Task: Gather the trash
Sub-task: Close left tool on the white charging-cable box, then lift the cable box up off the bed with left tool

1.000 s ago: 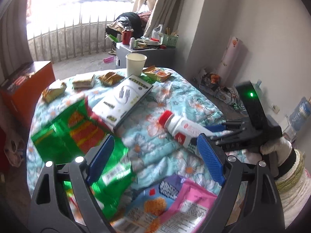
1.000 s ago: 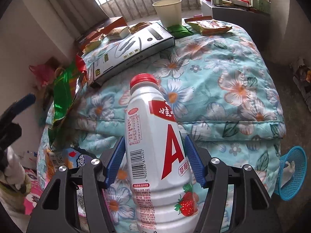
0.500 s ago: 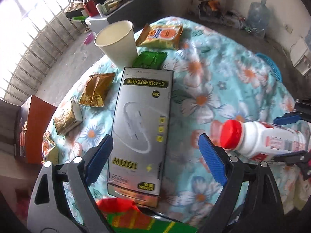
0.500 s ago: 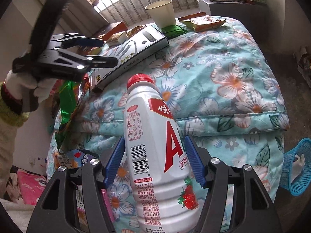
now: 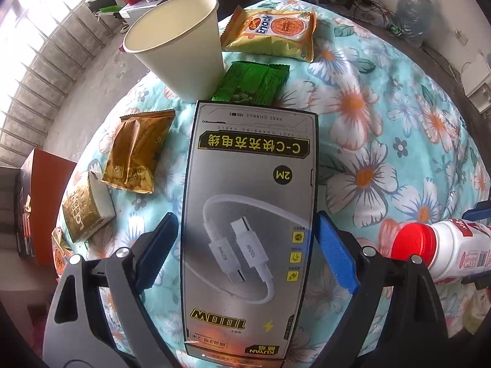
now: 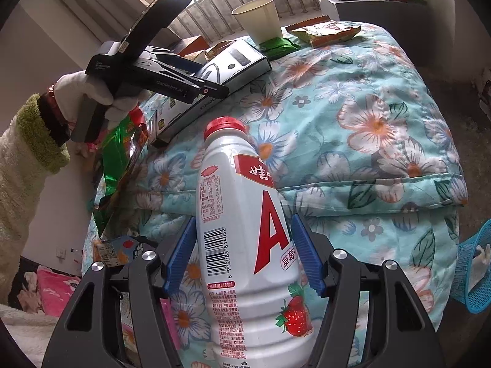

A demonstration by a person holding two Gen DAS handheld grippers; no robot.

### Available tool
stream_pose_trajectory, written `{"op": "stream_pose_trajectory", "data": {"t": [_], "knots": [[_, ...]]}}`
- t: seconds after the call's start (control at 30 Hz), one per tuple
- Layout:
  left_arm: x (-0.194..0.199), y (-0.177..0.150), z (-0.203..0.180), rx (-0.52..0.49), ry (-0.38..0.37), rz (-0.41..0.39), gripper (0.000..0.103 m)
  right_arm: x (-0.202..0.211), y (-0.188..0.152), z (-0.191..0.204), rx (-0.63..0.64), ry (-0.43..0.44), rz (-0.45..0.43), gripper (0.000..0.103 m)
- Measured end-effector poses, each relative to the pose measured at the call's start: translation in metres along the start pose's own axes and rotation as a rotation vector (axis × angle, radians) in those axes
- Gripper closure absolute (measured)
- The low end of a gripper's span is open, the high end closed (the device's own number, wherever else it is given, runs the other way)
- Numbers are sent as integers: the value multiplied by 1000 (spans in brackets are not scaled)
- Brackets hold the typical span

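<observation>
A grey cable box [image 5: 248, 168] lies flat on the floral quilt [image 5: 383, 122]. My left gripper [image 5: 245, 224] points steeply down over the box's near half, open, one blue pad by each long side. From the right wrist view, the left gripper [image 6: 211, 79] sits over the same box [image 6: 233, 58], held by a gloved hand [image 6: 83, 89]. My right gripper [image 6: 242, 224] is shut on a white drink bottle [image 6: 245, 230] with a red cap, held just above the quilt. The bottle [image 5: 454, 248] also shows at the right edge of the left wrist view.
A paper cup [image 5: 178, 43], an orange snack bag [image 5: 276, 30], a green packet [image 5: 254, 82], a gold packet [image 5: 138, 150] and a small carton [image 5: 86, 211] lie around the box. A green foil bag [image 6: 119, 165] hangs off the quilt's edge. A blue basket [image 6: 472, 270] stands on the floor, right.
My left gripper has swung from over the green foil bag to above the cable box and come down, so the box now lies between its fingers. The right gripper has kept still with the bottle.
</observation>
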State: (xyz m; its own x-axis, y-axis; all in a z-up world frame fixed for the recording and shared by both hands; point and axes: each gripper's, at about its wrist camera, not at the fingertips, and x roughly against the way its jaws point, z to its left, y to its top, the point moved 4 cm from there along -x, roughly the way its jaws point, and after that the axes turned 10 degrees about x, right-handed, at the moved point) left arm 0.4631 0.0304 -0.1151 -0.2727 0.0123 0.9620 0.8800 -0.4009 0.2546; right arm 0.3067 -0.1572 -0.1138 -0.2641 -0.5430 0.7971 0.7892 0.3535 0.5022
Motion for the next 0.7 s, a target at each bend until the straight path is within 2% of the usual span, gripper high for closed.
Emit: {"op": "stream_pose_trajectory", "data": {"t": [0.27, 0.5, 0.57, 0.7], "knots": [[-18, 11, -1, 9, 52, 38, 18, -2, -1, -1, -16, 19, -5, 42], [-16, 21, 1, 24, 78, -5, 18, -2, -1, -1, -21, 20, -8, 42], [-14, 21, -1, 6, 86, -13, 24, -3, -1, -1, -24, 21, -9, 42], [-8, 21, -13, -28, 112, -38, 25, -3, -2, -1, -28, 18, -10, 42]]}}
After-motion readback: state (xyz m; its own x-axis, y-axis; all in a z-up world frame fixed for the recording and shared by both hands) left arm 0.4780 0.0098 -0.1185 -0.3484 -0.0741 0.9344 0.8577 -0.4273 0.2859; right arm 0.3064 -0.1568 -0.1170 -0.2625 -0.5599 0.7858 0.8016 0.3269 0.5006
